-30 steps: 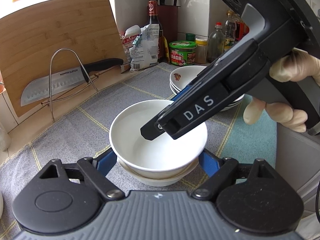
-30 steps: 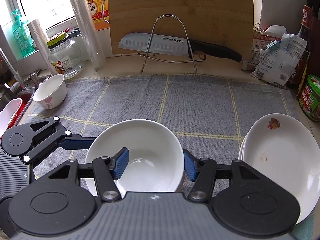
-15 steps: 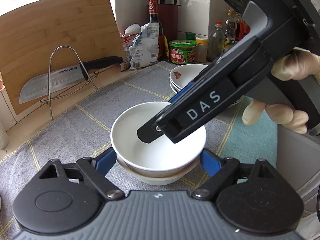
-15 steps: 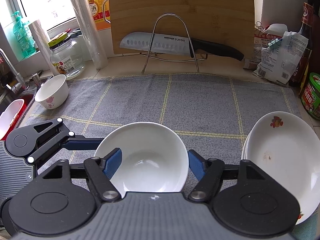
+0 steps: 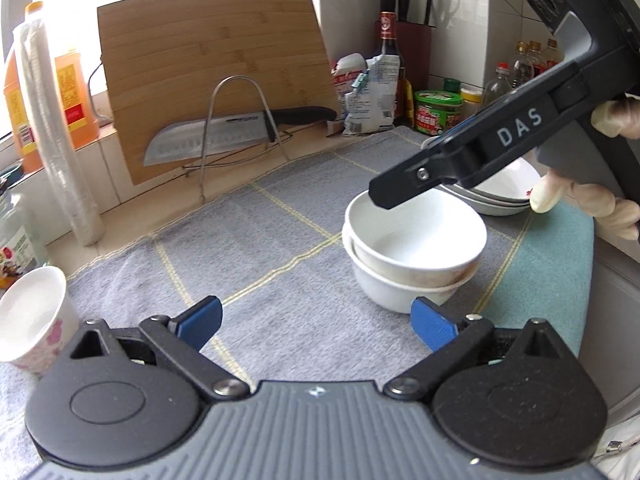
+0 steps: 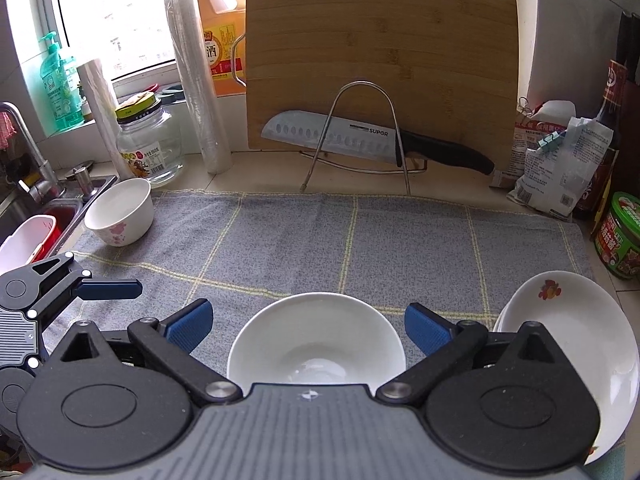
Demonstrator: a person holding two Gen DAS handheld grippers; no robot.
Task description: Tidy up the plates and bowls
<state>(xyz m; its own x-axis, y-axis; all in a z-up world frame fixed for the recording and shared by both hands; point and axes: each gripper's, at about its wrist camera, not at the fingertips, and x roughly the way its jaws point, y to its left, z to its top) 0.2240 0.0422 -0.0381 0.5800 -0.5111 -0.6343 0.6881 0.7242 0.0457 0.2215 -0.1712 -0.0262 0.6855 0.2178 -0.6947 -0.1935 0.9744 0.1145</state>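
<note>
Two nested bowls (image 5: 414,248) on grey checked cloth (image 5: 256,248); kitchen counter

Bright daylight pours through the window (image 6: 120,12), washing it out to white. Shadows lie soft on the cloth (image 6: 360,240). Edges bend, corners darken; slight blur.

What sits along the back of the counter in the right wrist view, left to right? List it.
Green soap bottle → glass jar → plastic wrap roll → cutting board → crumpled bags → green-lidded tub.
</note>
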